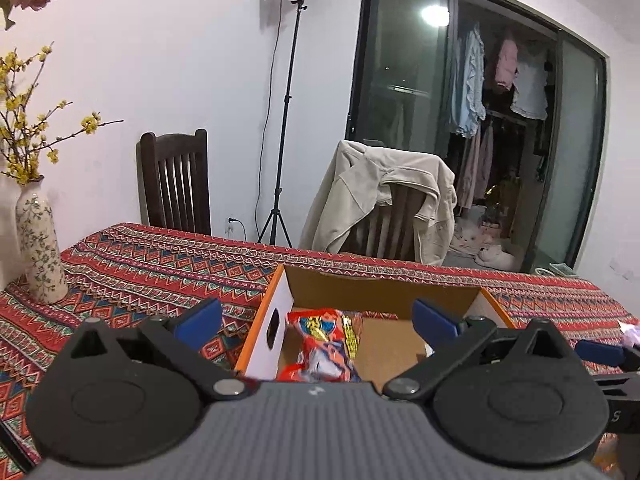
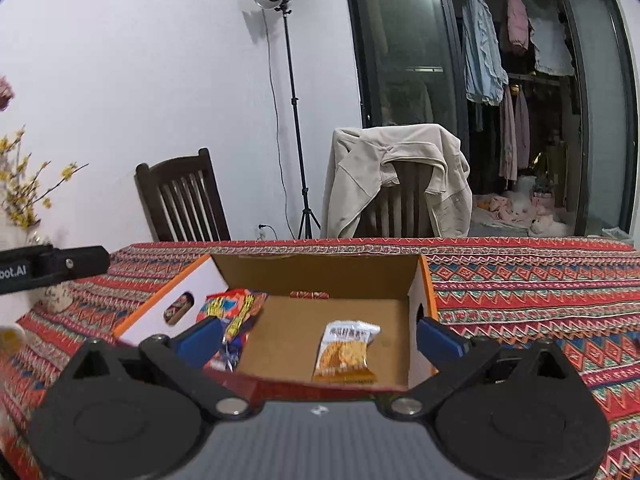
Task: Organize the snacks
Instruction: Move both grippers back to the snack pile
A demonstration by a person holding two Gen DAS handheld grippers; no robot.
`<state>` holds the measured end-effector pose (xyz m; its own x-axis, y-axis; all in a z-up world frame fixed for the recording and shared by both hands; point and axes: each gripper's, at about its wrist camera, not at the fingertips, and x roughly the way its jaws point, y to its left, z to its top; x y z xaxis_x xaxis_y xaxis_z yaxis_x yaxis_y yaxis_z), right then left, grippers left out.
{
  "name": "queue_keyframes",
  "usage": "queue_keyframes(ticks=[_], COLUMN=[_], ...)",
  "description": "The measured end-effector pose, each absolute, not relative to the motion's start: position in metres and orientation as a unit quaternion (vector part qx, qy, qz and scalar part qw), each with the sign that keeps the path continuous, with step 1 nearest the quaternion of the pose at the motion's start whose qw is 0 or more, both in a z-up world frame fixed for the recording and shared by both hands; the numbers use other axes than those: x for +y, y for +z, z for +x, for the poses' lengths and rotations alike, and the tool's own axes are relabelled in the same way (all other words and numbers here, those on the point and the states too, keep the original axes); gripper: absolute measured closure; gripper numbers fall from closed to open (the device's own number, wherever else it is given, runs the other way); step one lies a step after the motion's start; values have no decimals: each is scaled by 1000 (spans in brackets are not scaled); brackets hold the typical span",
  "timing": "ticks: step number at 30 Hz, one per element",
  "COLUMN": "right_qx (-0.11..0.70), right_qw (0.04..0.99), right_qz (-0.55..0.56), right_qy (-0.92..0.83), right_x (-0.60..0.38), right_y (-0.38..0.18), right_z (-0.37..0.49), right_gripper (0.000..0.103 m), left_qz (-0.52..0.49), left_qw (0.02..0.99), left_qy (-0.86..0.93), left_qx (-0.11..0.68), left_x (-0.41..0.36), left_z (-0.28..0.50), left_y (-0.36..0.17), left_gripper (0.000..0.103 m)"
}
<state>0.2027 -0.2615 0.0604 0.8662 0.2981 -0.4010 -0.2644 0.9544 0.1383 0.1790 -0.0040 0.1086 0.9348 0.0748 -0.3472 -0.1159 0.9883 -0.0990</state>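
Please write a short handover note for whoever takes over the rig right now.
Left hand-held gripper: open, empty, over the cardboard box.
Right hand-held gripper: open, empty, at the box's near edge.
Done: red snack packet lies at the box's left side; small orange-and-white snack packet lies right of centre on the floor.
Left: cannot tell; no loose snacks clearly visible on the tablecloth.

We hold both grippers level, side by side: the left gripper (image 1: 318, 322) spread wide and empty, the right gripper (image 2: 320, 336) likewise.
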Motion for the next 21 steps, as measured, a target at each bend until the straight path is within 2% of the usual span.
queue_keyframes(ticks=[11, 21], right_qx=[209, 242], right_qw=[965, 958], right_qz=[32, 21], right_qy=[158, 152], right_x=[-280, -295], right_y=[40, 9], right_z=[139, 105], right_gripper=[0, 0], left_qz=[-49, -59], left_qw=[986, 982], left_qy=[24, 49], left_qx=[158, 175], left_x=[7, 31], left_z=[119, 89], left_y=[86, 48], left_gripper=[0, 0])
